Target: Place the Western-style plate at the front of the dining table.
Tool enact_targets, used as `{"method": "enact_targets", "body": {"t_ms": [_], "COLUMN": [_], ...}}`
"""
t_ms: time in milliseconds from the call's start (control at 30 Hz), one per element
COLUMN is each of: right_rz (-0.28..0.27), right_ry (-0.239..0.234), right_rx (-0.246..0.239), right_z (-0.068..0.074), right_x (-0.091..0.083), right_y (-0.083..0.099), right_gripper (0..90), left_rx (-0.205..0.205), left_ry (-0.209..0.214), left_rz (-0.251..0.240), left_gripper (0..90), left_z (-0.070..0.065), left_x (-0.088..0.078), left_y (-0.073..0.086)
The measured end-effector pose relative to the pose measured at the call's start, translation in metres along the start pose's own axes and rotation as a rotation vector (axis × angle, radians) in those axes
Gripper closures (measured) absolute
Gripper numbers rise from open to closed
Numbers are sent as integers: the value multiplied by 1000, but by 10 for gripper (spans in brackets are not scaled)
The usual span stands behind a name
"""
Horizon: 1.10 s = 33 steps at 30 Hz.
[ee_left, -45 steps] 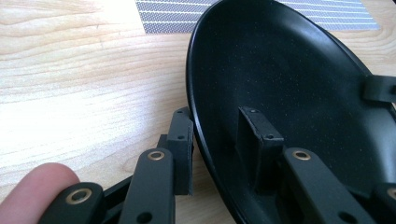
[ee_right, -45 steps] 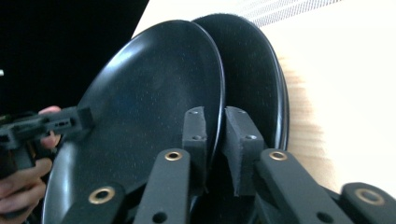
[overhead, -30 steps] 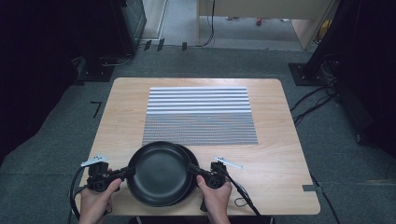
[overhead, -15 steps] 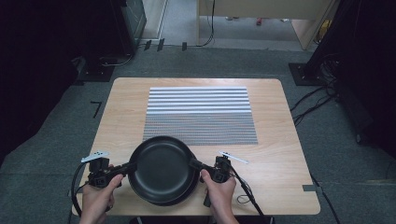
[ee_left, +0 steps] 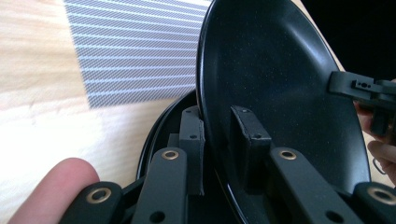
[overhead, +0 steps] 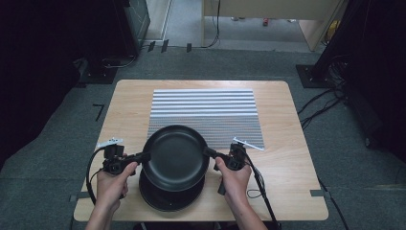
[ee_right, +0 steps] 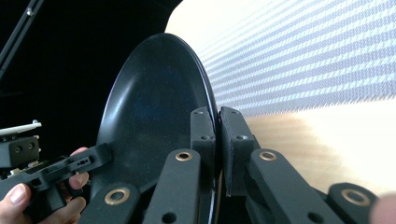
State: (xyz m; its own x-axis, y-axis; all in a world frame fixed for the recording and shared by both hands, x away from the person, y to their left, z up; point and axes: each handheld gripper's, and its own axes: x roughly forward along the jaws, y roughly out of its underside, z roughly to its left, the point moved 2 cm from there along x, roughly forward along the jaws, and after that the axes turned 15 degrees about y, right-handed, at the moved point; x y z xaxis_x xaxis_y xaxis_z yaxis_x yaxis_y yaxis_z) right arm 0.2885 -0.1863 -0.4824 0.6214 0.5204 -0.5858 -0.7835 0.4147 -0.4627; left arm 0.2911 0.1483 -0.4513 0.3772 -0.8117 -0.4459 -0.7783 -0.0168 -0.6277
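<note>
Wooden table (overhead: 287,158): two black plates (overhead: 174,155), two tongs (overhead: 143,156) gripping one.

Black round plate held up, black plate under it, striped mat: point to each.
Black round plate held up (overhead: 174,155), high view, its inner centre.
Black plate under it (overhead: 167,199), high view, its near rim.
Striped mat (overhead: 203,108), high view, its middle.

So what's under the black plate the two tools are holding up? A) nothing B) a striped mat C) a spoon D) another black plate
D: in the high view the held plate is gripped at its rim by the left tool and right tool, with another black plate on the table beneath it.
</note>
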Motion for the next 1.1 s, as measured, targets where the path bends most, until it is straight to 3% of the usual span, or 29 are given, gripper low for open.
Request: {"method": "enact_targets", "body": {"t_ms": [267,533,633,733,867,1000,1100], "right_rz": [-19,-14,-15,-18,-14,-5,2], "right_ry": [24,53,68,76,88,103,133], "right_rx": [-15,3,5,13,45,79,91], "right_z": [-3,-9,-13,-18,-28,-39,-47], "right_x": [2,7,12,16,24,31,40], "right_y": [-40,-78,-89,-98,-111,-123,-133], "right_gripper": [854,853,855,854,854,855,854], "left_rx": [-12,-59,-94,-103,-83,-112,-161], "left_ry": [15,25,23,9,2,5,7], "left_rz": [19,46,40,41,55,63,73], "left_gripper": [760,763,770,770,770,772,771], "left_z": [-1,3,7,7,7,17,32], "left_x": [20,46,60,68,84,103,120], "left_y": [-30,-63,-77,-85,-101,-111,-116]}}
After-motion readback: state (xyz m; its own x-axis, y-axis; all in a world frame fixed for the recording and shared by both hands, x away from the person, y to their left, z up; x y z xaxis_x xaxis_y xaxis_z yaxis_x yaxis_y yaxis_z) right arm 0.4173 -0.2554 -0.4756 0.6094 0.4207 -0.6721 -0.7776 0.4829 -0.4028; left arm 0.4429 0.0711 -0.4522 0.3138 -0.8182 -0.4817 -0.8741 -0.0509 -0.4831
